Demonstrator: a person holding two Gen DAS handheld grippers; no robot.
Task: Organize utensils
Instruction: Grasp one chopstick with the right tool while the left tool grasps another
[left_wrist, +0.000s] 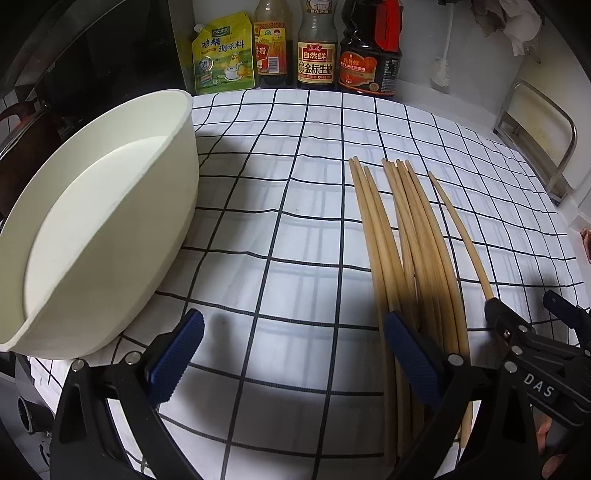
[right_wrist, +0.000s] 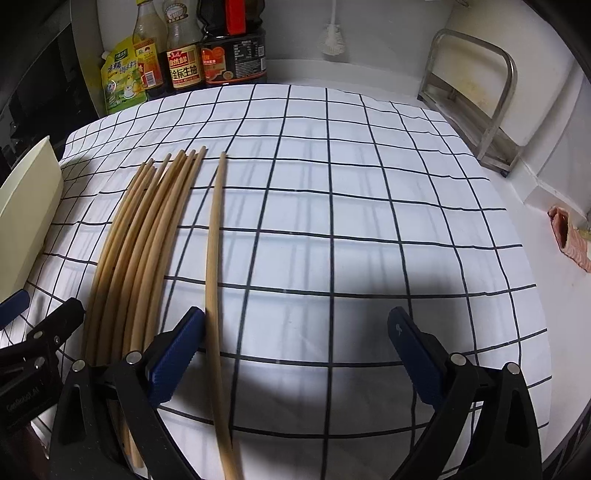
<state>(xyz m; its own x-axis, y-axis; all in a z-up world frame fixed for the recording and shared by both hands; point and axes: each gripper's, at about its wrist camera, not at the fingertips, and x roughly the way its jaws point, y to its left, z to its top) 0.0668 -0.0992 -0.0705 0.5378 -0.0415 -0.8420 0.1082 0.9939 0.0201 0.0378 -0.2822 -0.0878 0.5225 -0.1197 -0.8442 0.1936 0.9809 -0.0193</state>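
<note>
A single pale bamboo chopstick (right_wrist: 214, 258) lies apart from the bundle of pale bamboo chopsticks (right_wrist: 140, 236) on the white cloth with a black grid (right_wrist: 351, 184) covering the surface. Its long axis runs straight away from the right claw (right_wrist: 295, 354), passing just inside that claw's left pad, so the right hand is plainly the nearer one. The right claw is spread wide, holding nothing; a small shift to its left would, I judge, centre the stray stick between the pads. The left claw (left_wrist: 291, 358) is also spread and empty, its right pad over the bundle, with a cream plastic tub (left_wrist: 110, 221) at its left. At the back stand a yellow pouch (left_wrist: 223, 55) reading "鸡精调味料" and a soy bottle (left_wrist: 317, 48) labelled "自然鲜 金标生抽". The right claw's body, seen from the left camera, carries "DAS".
</note>
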